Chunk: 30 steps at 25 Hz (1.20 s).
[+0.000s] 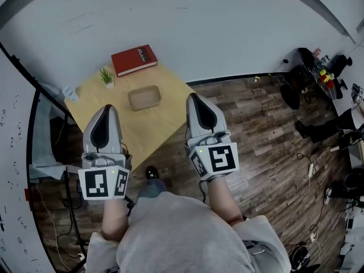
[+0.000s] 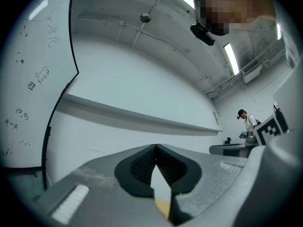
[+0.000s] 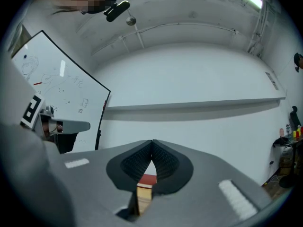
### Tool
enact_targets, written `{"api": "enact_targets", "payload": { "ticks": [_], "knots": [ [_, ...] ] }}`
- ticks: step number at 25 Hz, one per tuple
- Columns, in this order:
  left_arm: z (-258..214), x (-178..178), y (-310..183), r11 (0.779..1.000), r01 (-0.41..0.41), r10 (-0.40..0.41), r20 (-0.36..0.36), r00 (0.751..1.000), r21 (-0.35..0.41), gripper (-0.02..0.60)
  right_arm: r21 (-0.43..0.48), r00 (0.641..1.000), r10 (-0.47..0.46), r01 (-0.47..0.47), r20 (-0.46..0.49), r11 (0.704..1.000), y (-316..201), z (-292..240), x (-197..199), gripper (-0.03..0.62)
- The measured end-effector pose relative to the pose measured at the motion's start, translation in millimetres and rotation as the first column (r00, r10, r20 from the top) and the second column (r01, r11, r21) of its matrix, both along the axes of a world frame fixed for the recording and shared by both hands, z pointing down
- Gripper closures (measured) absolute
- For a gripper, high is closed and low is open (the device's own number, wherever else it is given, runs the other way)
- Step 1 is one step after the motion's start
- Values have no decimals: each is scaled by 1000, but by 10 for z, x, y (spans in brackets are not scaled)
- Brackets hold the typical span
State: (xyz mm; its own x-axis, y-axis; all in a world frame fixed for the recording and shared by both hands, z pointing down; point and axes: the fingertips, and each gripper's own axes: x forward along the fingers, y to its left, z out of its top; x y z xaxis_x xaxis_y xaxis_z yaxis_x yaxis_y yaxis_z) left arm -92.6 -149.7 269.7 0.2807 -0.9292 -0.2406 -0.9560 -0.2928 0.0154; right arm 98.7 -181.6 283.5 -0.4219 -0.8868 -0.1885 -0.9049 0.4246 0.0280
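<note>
Presently, nothing is in hand. Left gripper (image 1: pixel 107 108): fingers clenched tip to tip, nothing caught between them. Its own view shows the ribbed black pads (image 2: pixel 142 167) meeting at the point, with only pale wall beyond. Right gripper (image 1: pixel 193 97): likewise pinched closed and empty, tips together in the right gripper view. Both are held up in the air over the near side of the small light-wood table (image 1: pixel 170 87), touching nothing.

Shallow tan rectangular tray (image 1: pixel 144 98): on the table, ahead of and between the two sets of fingertips, apart from both. Nothing in it that I can see.

Red hardcover book (image 1: pixel 134 60): flat at the far edge, beyond the tray. A strip of it shows through the gap under the right gripper's closed tips.

Small green potted plant (image 1: pixel 106 77): straight ahead of the left fingertips, just beside the book.

Judgement: handling has not begun. No contact and no grasp, so all of it is left to do.
</note>
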Motion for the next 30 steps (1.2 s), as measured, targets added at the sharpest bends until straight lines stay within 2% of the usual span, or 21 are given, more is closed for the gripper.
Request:
{"api": "enact_targets", "payload": {
  "ticks": [20,30],
  "knots": [
    [4,-476,-1127,999,-35,35,6,999,-4,577,2,999,37,-37,-10,999,-1070,-34,-481,592],
    [292,-661,-1521,995,-61,61,-6,998,-73,577,-66,997,76,-77,-28,995,-1375,241,-618,592]
  ]
}}
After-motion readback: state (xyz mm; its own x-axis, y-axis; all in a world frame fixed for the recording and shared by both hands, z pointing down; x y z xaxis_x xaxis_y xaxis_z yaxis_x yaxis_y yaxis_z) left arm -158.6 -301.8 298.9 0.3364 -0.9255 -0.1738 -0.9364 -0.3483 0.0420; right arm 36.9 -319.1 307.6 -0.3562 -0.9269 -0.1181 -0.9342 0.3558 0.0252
